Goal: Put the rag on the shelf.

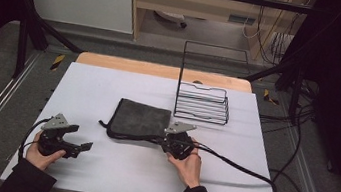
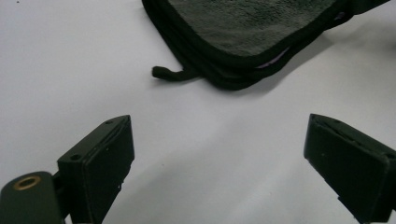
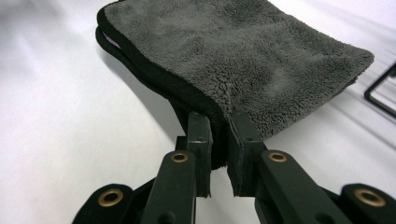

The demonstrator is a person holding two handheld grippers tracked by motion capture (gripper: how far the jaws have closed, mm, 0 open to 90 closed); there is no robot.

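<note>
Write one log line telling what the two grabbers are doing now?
right gripper: shut on folded grey towel edge | left gripper: open, empty | wire rack: beside towel

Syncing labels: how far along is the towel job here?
Done: the grey towel lies folded on the white table. In hand: the right gripper is shut on its near corner. The left gripper is open, off the towel. Left, probably: moving it to the wire rack.

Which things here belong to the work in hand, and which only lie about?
In use:
- grey towel
- right gripper, shut on the towel's edge
- left gripper, open near it

Lying about:
- wire rack
- cables
</note>
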